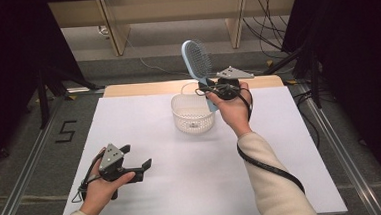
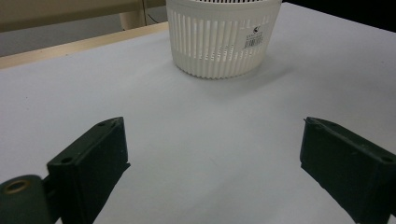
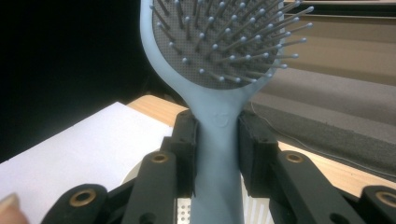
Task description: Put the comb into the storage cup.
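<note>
Right gripper is clamping the blue hairbrush upright over the white basket near the desk's far edge; left gripper is gaping empty.

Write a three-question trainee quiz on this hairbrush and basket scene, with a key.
1. True or false: the right gripper is shut on the hairbrush handle.
2. How does the hairbrush stand? A) flat on the table B) held up, head topmost, over the basket C) lying inside the basket
3. Fill in: the left gripper has its jaws ____, with nothing between them.

Key: 1 true; 2 B; 3 open.
</note>
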`<action>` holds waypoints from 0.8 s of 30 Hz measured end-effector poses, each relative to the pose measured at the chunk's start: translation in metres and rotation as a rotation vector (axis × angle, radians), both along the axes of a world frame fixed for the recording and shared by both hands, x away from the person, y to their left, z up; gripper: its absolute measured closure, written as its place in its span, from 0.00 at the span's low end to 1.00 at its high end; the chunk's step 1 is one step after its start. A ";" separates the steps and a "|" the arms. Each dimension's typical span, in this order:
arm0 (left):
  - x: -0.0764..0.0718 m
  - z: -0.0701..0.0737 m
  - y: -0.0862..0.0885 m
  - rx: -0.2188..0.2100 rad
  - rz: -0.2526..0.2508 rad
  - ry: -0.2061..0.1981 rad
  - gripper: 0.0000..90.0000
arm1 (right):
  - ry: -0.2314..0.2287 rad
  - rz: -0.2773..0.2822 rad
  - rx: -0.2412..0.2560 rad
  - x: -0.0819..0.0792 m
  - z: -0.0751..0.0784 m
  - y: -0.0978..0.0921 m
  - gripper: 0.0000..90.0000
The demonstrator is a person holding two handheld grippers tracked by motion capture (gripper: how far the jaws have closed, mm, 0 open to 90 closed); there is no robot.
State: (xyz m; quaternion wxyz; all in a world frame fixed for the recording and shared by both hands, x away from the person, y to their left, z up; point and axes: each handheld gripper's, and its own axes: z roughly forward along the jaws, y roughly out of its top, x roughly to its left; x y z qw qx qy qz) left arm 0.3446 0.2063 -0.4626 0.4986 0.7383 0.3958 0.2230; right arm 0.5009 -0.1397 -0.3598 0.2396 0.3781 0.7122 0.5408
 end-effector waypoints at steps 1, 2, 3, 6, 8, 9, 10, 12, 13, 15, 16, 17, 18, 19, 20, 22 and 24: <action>0.000 0.000 0.000 -0.001 0.000 0.000 0.08 | 0.000 0.000 0.001 0.000 0.000 0.000 0.78; 0.000 0.000 0.000 0.000 0.000 0.000 0.08 | 0.000 -0.001 0.000 0.000 0.000 0.000 0.78; 0.000 0.000 0.000 0.000 -0.001 0.000 0.08 | -0.001 -0.001 0.000 0.001 0.000 0.000 0.78; 0.000 0.000 0.000 -0.001 -0.001 0.001 0.08 | -0.001 -0.002 0.002 0.001 0.000 0.001 0.78; 0.000 0.000 0.000 -0.001 -0.001 0.001 0.08 | 0.001 -0.002 0.003 0.002 0.000 0.001 0.78; 0.000 0.000 0.000 -0.001 -0.001 0.001 0.08 | 0.001 -0.003 0.002 0.002 0.000 0.001 0.78; 0.000 0.000 0.000 -0.001 -0.001 0.001 0.08 | 0.001 -0.002 0.002 0.002 0.000 0.002 0.78; 0.000 0.000 0.000 0.000 -0.002 0.001 0.08 | 0.001 -0.001 0.003 0.003 0.000 0.002 0.78; 0.000 0.000 0.000 -0.001 -0.001 0.001 0.08 | 0.002 0.000 0.002 0.003 0.000 0.002 0.78; 0.000 0.000 0.000 -0.001 -0.002 0.001 0.08 | 0.001 0.001 0.005 0.004 0.000 0.002 0.78; 0.000 0.000 0.000 -0.001 -0.002 0.001 0.08 | 0.001 0.000 0.004 0.004 0.000 0.002 0.78; 0.000 0.000 0.000 0.000 -0.002 0.001 0.08 | 0.001 -0.001 0.004 0.004 0.001 0.002 0.78; 0.000 0.000 0.000 0.000 -0.002 0.002 0.08 | 0.001 -0.001 0.005 0.004 0.001 0.002 0.78; 0.000 0.000 0.000 -0.001 -0.002 0.001 0.08 | -0.002 -0.002 0.003 0.005 0.002 0.002 0.78; 0.000 0.000 0.000 -0.001 -0.002 0.001 0.08 | 0.000 -0.001 0.003 0.005 0.002 0.002 0.78; 0.000 0.000 0.000 -0.001 -0.003 0.001 0.08 | 0.000 -0.001 0.003 0.005 0.003 0.003 0.78; 0.000 0.000 0.000 0.001 -0.003 0.001 0.08 | 0.001 -0.001 0.004 0.006 0.003 0.003 0.78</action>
